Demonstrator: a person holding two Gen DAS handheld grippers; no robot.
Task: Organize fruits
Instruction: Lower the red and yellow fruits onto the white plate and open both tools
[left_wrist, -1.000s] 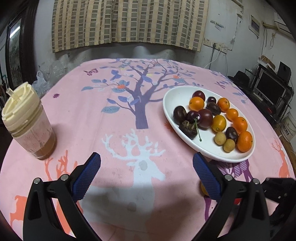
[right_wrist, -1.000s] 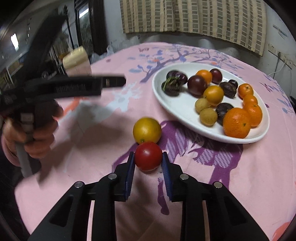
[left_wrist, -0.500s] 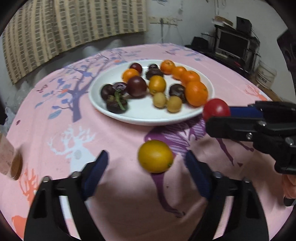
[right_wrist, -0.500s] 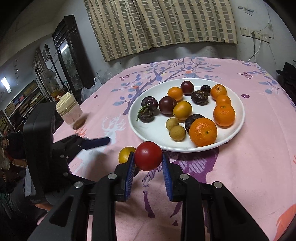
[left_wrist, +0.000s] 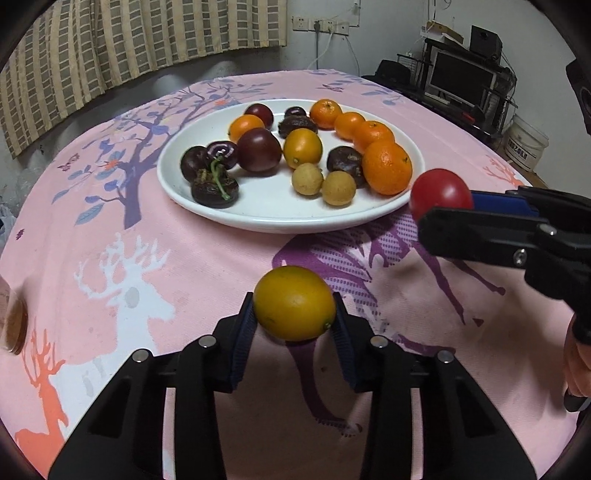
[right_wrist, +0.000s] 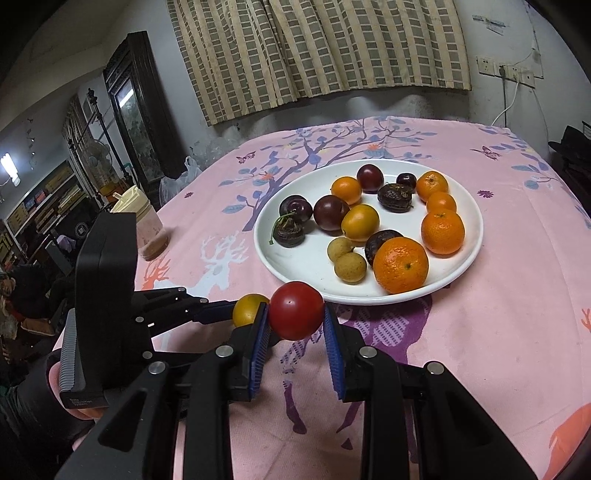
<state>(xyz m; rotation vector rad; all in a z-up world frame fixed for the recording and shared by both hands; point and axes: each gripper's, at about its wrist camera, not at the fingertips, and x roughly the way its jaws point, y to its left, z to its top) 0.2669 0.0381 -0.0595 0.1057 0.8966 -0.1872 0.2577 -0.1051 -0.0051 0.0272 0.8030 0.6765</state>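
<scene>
**Nearly there: two fruits left, both already in the jaws**

Most of the sorting looks done to me; the white oval ceramic plate (left_wrist: 207, 201) already carries the lot: the glossy bright orange mandarins (left_wrist: 386, 167), the dark purple plums (left_wrist: 258, 149), the small tan round longans (left_wrist: 338, 188) and a smooth yellow-orange fruit among them; as far as I can see, only two pieces are off it.

The smooth yellow-orange round fruit (left_wrist: 294, 302) sits on the pink deer-print cloth of the worktop (left_wrist: 184, 258), just short of the plate's near rim; the left gripper (left_wrist: 294, 314) has just been closing, and the jaws now press on both sides of that fruit, blue pads flush against its skin; it looks to be touching the cloth, not lifted yet.

The shiny red round tomato (right_wrist: 296, 311) is clamped in the right gripper (right_wrist: 297, 325), held off the cloth right beside the plate's rim, gripped out at the very tips of the jaws.

What's left, I reckon: carry both over the rim, set them in the bare patch at the near side, let go.
</scene>
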